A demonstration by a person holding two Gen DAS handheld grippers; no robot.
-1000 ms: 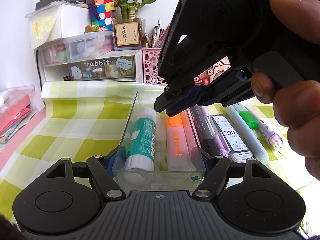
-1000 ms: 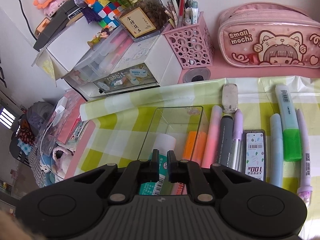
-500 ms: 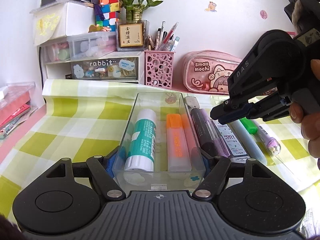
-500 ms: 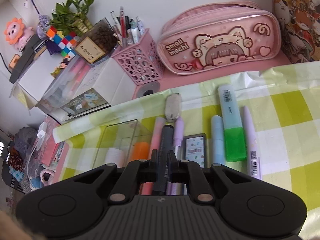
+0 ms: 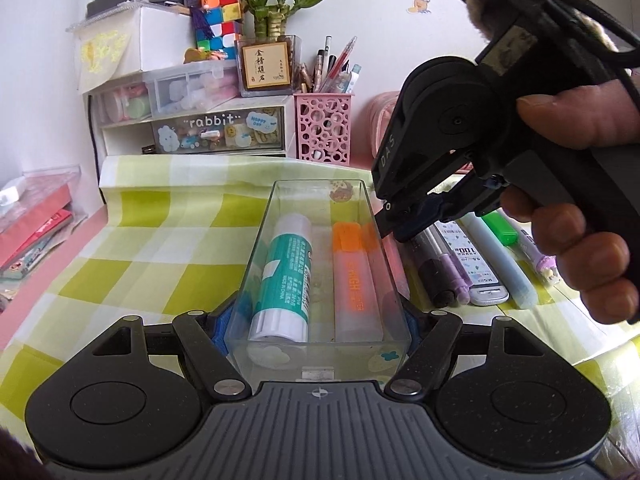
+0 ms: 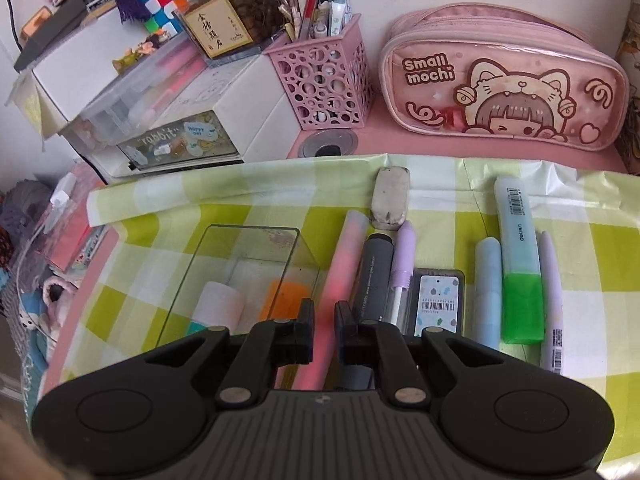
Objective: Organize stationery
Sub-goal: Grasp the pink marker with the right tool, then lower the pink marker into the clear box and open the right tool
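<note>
A clear plastic box (image 5: 320, 196) stands on the checked cloth, holding a teal-and-white glue stick (image 5: 286, 276) and an orange highlighter (image 5: 354, 276) lying side by side. Just right of it lie, in a row, a pink pen (image 6: 344, 264), a grey marker (image 6: 372, 276), a lilac pen (image 6: 402, 264), a lead case (image 6: 438, 300), a pale blue pen (image 6: 488, 292), a green highlighter (image 6: 520, 264) and a white pen (image 6: 551, 296), with an eraser (image 6: 391, 196) beyond them.

Both wrist views sit close, facing the wall; they share the clear box (image 5: 318, 264) (image 6: 244, 276)

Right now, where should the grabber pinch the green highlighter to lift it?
Probably the pale far end of the green highlighter, from straight above, jaws across its width. It lies flat, close between the blue pen and the lilac pen, but that end sticks out past both, leaving room.
</note>
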